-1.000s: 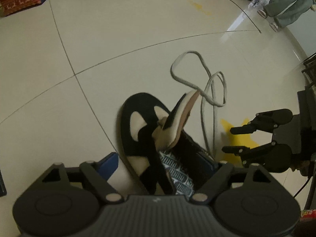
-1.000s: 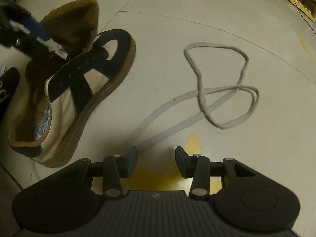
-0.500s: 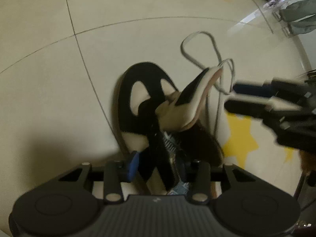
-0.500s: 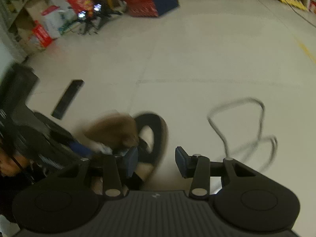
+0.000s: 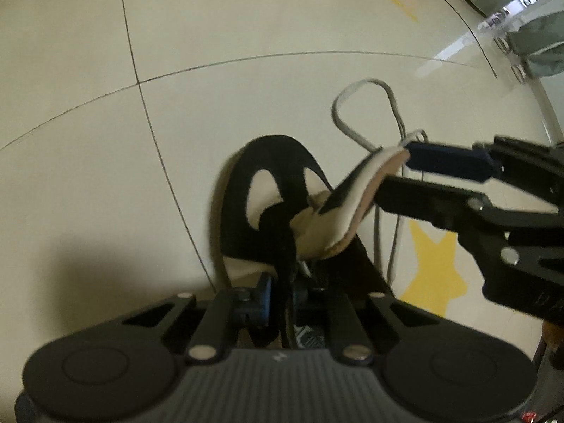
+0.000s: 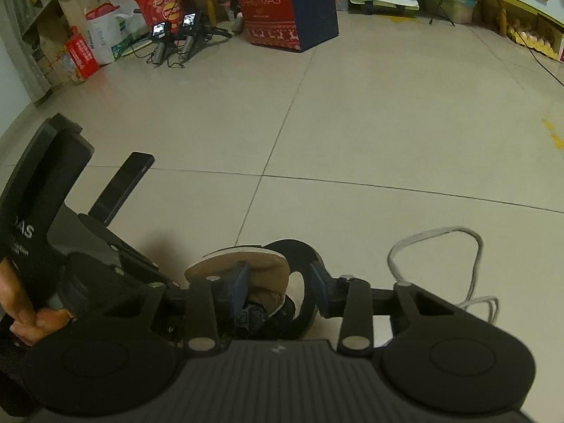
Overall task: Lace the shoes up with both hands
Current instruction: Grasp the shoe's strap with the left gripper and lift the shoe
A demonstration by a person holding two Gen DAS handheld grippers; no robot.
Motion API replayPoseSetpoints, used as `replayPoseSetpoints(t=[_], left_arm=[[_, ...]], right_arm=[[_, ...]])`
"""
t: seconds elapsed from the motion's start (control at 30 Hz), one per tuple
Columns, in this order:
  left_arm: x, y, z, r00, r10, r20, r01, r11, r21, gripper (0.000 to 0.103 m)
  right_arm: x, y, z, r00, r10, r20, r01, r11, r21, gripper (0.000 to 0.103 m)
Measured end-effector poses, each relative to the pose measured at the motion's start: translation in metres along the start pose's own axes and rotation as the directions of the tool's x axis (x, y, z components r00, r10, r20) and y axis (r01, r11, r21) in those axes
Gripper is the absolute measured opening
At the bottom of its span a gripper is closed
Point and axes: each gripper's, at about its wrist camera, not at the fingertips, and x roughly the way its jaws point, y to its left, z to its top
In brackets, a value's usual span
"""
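Note:
A black-and-cream shoe (image 5: 268,190) lies on the tiled floor with its tongue (image 5: 356,208) standing up. My left gripper (image 5: 285,294) points steeply down, and its jaws are closing on the black eyelet flap (image 5: 282,243), which is pinched between the pads. My right gripper (image 6: 278,287) comes in from the right, and its jaws are closing with the tongue (image 6: 246,264) between them, a gap still on one side. In the left wrist view the right gripper (image 5: 394,172) straddles the tongue's tip. The grey lace (image 6: 472,246) lies loose in loops beside the shoe, also seen as a lace (image 5: 366,84) behind it.
A yellow star sticker (image 5: 437,264) marks the floor right of the shoe. A flat black slab (image 6: 123,187) lies on the left. A hand (image 6: 24,313) holds the left tool. A Christmas box (image 6: 282,7), small cameras (image 6: 176,31) and shelves line the far wall.
My left jaws went from wide apart beside the shoe to pinched on its eyelet flap. My right gripper rose from the floor near the lace and swung over to the tongue.

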Motion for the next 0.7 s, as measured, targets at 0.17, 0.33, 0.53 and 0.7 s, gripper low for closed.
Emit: replayPoseSetpoints(t=[0.17,0.33,0.53,0.7], left_arm=[[-0.005,0.006,0.013,0.997,-0.017,0.080,0.016,1.000,0.010,0.011],[0.000,0.006,0.018,0.998,-0.027,0.064,0.025,0.999,0.027,0.013],[0.001,0.011,0.018,0.998,-0.042,0.046,0.042,0.999,0.006,0.017],[0.003,0.017,0.018,0.998,-0.062,0.023,0.062,0.998,-0.018,0.023]], right_arm=[[0.002,-0.005,0.002,1.000,-0.027,-0.009,0.027,0.999,0.018,0.035],[-0.001,-0.004,0.002,0.999,-0.037,-0.006,0.037,0.999,0.013,0.035],[-0.005,-0.007,0.006,0.998,-0.050,-0.024,0.051,0.999,0.019,0.042],[-0.013,-0.009,0.007,0.998,-0.056,0.004,0.056,0.998,0.037,0.051]])
